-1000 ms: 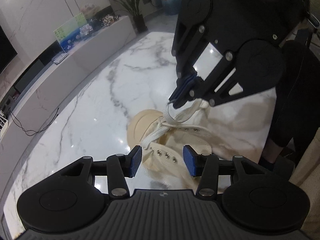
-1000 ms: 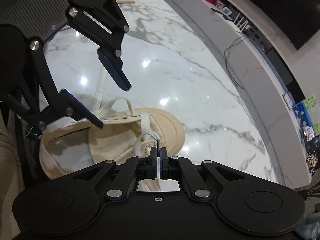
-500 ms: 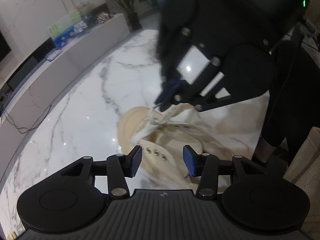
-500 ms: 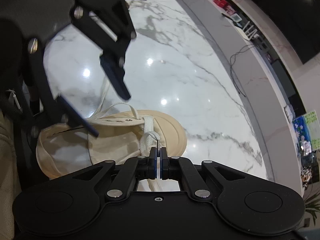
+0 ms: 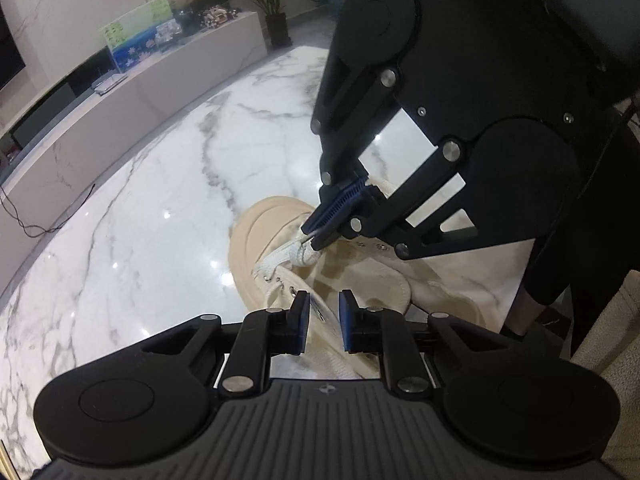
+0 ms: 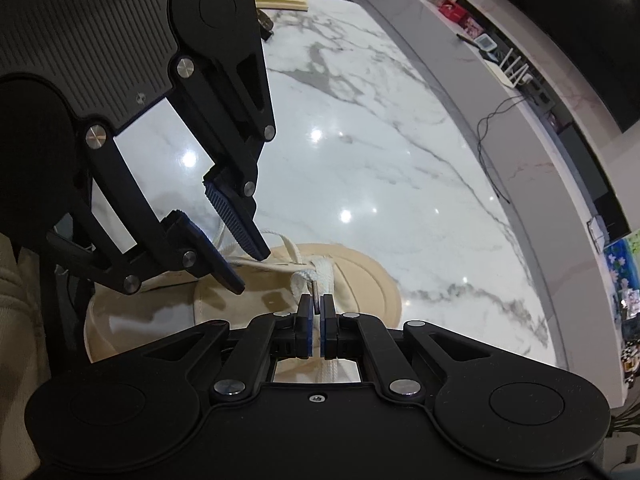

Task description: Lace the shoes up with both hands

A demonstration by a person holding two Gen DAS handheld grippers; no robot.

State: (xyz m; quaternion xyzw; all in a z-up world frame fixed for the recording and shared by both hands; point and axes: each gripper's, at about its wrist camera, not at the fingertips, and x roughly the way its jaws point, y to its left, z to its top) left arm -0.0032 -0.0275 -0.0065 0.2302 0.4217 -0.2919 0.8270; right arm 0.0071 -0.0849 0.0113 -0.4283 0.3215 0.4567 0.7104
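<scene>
On marble floor point(image 5: 140, 248) | shoe point(image 5: 360, 280) | right claw point(image 6: 317, 312) pinching lace point(image 6: 320, 276) | left claw point(image 5: 323, 312) closing, empty

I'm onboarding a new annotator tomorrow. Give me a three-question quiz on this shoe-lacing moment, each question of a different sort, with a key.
1. True or false: the right gripper is shut on the tip of the white lace.
2. What do the left gripper jaws straddle? A) a plant B) the shoe's eyelet edge C) a cable
3. Fill in: the beige shoe rests on a white ____ table.

Key: 1 true; 2 B; 3 marble.
</scene>
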